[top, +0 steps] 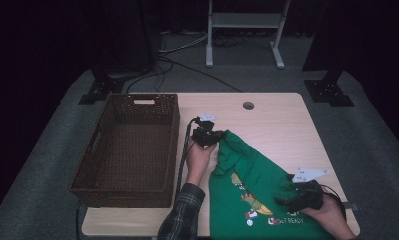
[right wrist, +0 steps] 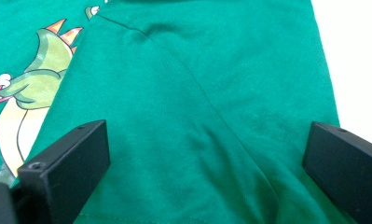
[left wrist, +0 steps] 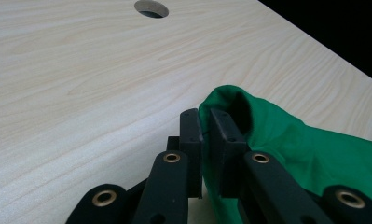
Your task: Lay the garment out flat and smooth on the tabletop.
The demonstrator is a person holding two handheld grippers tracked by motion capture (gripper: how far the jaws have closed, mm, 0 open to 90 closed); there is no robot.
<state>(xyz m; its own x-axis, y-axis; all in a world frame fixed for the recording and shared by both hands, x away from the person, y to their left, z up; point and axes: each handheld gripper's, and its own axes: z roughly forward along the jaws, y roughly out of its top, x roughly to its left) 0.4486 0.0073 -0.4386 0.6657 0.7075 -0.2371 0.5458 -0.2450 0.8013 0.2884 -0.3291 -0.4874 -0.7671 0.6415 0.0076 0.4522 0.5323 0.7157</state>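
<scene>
1. The left gripper (left wrist: 205, 140) has its jaws pressed together on a fold of the green shirt (left wrist: 286, 140), pinching the cloth at its far corner.
2. The right gripper (top: 292, 196) hovers with jaws spread wide over the shirt's near right part, cloth between them but not pinched.
3. The shirt lies on the wooden counter (top: 282, 125), its cartoon print (top: 254, 205) facing up, near the person's edge.
4. A brown woven basket (top: 118, 184) stands at the counter's left, just beside the left hand (top: 199, 159).

Left gripper (top: 210, 134) jaws pinched together; right gripper (top: 293, 196) jaws spread wide.
</scene>
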